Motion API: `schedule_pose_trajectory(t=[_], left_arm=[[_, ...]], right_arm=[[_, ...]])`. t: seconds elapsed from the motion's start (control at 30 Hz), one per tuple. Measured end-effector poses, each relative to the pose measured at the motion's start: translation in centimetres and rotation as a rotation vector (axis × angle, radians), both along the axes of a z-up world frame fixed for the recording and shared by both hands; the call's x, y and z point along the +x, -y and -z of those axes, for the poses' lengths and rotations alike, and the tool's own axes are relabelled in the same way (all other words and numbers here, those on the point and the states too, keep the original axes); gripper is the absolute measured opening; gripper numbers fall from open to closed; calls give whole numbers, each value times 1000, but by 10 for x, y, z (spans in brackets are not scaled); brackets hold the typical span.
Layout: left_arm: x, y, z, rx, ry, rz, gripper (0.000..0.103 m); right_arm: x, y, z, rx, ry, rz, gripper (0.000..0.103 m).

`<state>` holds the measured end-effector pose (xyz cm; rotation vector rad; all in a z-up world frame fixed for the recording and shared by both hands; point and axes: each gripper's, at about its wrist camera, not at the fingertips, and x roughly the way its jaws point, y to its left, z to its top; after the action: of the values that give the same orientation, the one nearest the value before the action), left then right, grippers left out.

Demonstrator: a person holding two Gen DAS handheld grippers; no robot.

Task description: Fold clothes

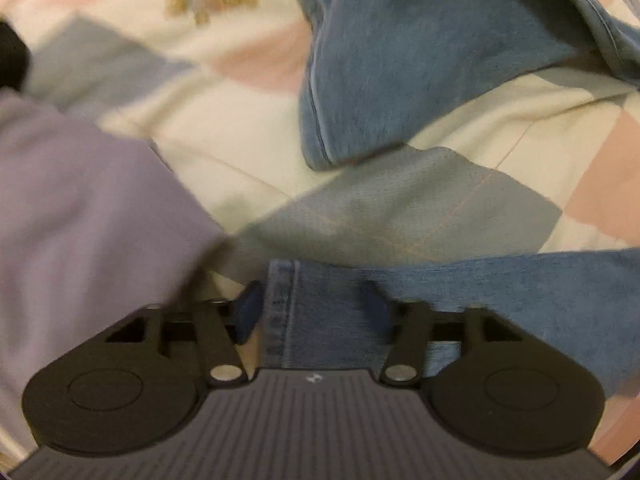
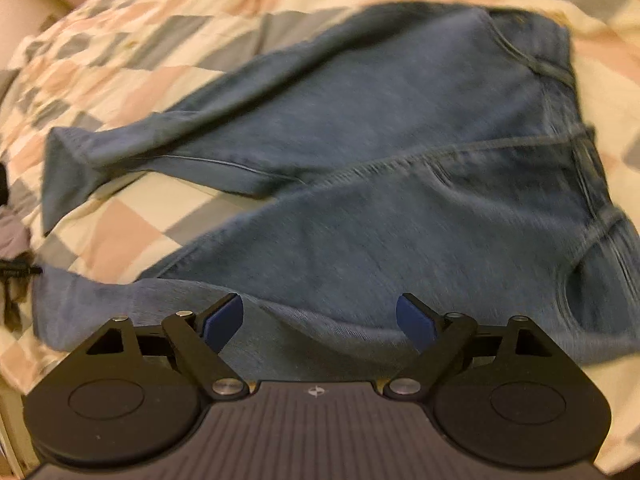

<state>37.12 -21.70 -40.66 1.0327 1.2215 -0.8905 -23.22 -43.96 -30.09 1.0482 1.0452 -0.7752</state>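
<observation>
on the bed (image 2: 132,92), jeans (image 2: 380,152) lie spread; heavy, limp denim, best held by hem or waistband. left tongs (image 1: 312,312) straddle a leg hem; right tongs (image 2: 320,320) gape wide, empty.

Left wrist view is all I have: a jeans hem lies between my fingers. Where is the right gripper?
Observer: The right gripper hovers open over the near leg's edge of the jeans.
Operator: Which way is the waistband?
Observer: The waistband lies at the right of that view, with both legs running left.
Operator: Are the legs stacked?
Observer: No, they splay apart, with quilt showing between them.
</observation>
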Motion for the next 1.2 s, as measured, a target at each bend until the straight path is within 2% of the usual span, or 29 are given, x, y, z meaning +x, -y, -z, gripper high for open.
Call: schedule_pose_trajectory(t=[0.03, 0.07, 0.1, 0.13, 0.2, 0.3, 0.37, 0.43, 0.53, 0.67, 0.7, 0.73, 0.77, 0.83, 0.87, 0.93, 1.0, 1.03, 1.1, 1.13, 1.17, 1.2], left_arm=[[-2, -3, -5, -21, 19, 14, 15], [-5, -5, -11, -42, 38, 29, 2], [-7, -9, -19, -70, 45, 38, 2], [-7, -15, -36, -129, 17, 34, 2], [-14, -37, -88, -287, -27, 56, 2], [-30, -86, -163, -444, -29, 75, 1], [-41, -126, -199, -480, 3, 79, 0], [-48, -169, -218, -458, 47, 58, 0], [-53, -229, -206, -314, 127, -16, 0], [-43, -299, -154, -129, 112, -288, 0], [-41, -313, -142, -104, 101, -359, 1], [-42, -317, -136, -150, 70, -445, 7], [-43, -322, -130, -195, 39, -531, 19], [-45, -329, -117, -289, -23, -687, 28], [-49, -322, -112, -341, -47, -706, 29], [-52, -298, -99, -389, -80, -691, 31], [-49, -267, -84, -409, -124, -638, 38], [-47, -251, -76, -414, -142, -611, 46], [-41, -227, -56, -393, -154, -561, 57], [-37, -218, -45, -368, -157, -549, 71], [-35, -214, -37, -333, -151, -546, 80], [-31, -211, -26, -294, -141, -550, 80]], right_arm=[[0, -2, 1, 5, -5, 13, 86], [0, -4, 1, 5, -3, 22, 86], [1, -5, 0, -1, -2, 25, 86], [2, -6, -1, -6, 1, 28, 86], [3, -8, -4, -14, 8, 36, 86], [2, -7, -8, -35, -5, 51, 86], [2, -7, -11, -47, -11, 61, 86], [5, -9, -15, -58, -10, 58, 86], [13, -15, -19, -61, 0, 32, 86], [22, -27, -22, -47, 13, -20, 86], [24, -30, -22, -41, 10, -32, 86], [25, -34, -23, -37, 8, -42, 86], [26, -36, -23, -34, 6, -50, 86], [26, -40, -23, -25, 1, -67, 87], [26, -41, -22, -19, -5, -76, 88], [28, -45, -19, -3, -27, -98, 88], [31, -47, -15, 9, -53, -124, 88], [33, -48, -14, 13, -60, -136, 88], [38, -50, -14, 14, -67, -158, 88], [40, -51, -15, 13, -66, -168, 88], [41, -53, -16, 12, -67, -177, 88], [41, -54, -17, 11, -68, -185, 90]])
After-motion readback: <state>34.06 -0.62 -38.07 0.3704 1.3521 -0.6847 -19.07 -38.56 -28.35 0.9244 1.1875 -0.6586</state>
